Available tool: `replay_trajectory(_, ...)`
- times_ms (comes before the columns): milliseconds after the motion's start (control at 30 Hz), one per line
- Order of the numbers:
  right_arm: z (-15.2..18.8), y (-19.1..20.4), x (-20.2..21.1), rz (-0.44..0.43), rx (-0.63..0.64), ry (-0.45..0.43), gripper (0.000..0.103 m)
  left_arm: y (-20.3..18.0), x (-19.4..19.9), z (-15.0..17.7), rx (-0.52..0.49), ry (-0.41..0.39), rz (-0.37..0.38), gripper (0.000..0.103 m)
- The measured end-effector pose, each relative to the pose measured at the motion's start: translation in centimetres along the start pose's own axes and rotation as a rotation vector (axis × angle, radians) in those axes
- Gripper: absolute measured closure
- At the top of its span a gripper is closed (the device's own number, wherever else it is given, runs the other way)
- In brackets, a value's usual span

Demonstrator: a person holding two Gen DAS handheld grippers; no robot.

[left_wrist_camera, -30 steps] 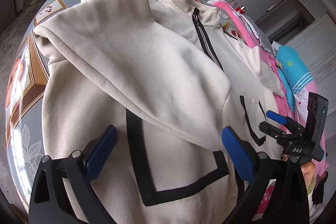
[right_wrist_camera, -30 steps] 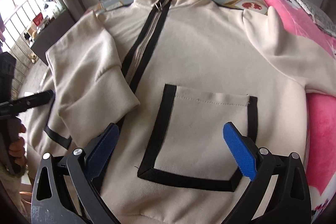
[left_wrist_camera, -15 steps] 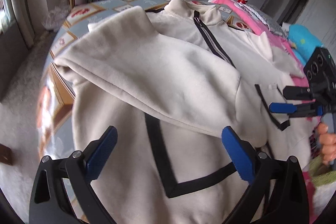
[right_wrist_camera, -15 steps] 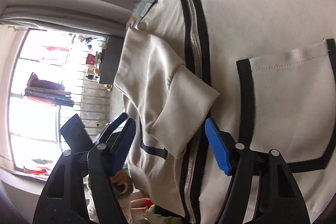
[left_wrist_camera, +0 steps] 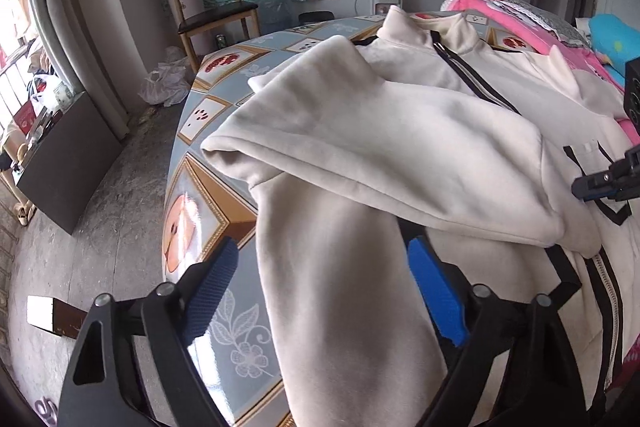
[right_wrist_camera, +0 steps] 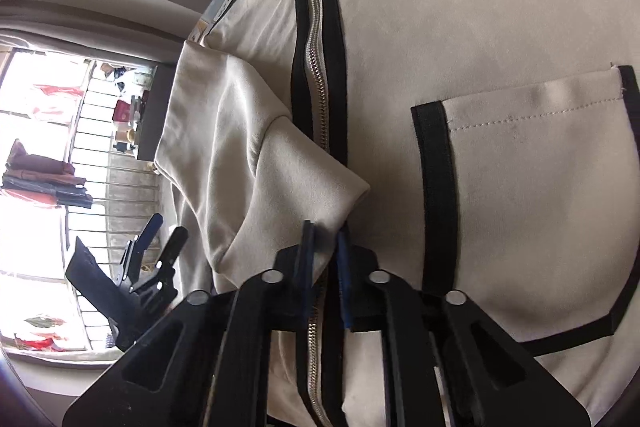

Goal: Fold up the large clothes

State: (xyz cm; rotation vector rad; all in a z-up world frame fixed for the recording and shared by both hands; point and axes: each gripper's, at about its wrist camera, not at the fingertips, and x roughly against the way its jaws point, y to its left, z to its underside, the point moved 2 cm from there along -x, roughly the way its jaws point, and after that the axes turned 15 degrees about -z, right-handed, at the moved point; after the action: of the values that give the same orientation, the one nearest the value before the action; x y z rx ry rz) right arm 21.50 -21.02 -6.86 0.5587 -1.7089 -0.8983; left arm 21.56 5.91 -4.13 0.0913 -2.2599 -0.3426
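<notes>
Since a second ago my right gripper has closed onto the jacket by the zipper; left gripper gapes, straddling its edge. Jacket lies on table, sleeve folded in. Next: left pinches, fold across.

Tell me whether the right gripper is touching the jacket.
Touching. The right wrist view shows the right gripper closed on the cream jacket beside its zipper.
</notes>
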Motion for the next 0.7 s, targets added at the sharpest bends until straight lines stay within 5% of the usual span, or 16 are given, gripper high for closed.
replay_trajectory(200,-3.7,5.9,2.5,0.03,0.224,-0.106,0.101,2.2,-1.2,-0.4,0.076,0.041,-0.011,0.048)
replay_trajectory(367,-9.5,10.7,8.2,0.038,0.361,-0.293,0.101,3.9,-1.6,-0.6,0.129,0.066,-0.03,0.056)
replay_trajectory(500,-12.5,8.2,12.1,0.069,0.302,-0.364,0.101,4.4,-1.8,-0.4,0.146,0.078,-0.038,0.056)
replay_trajectory(700,-14.2,1.7,13.4,0.139,0.148,-0.352,0.101,4.4,-2.0,0.0,0.138,0.093,-0.03,0.056)
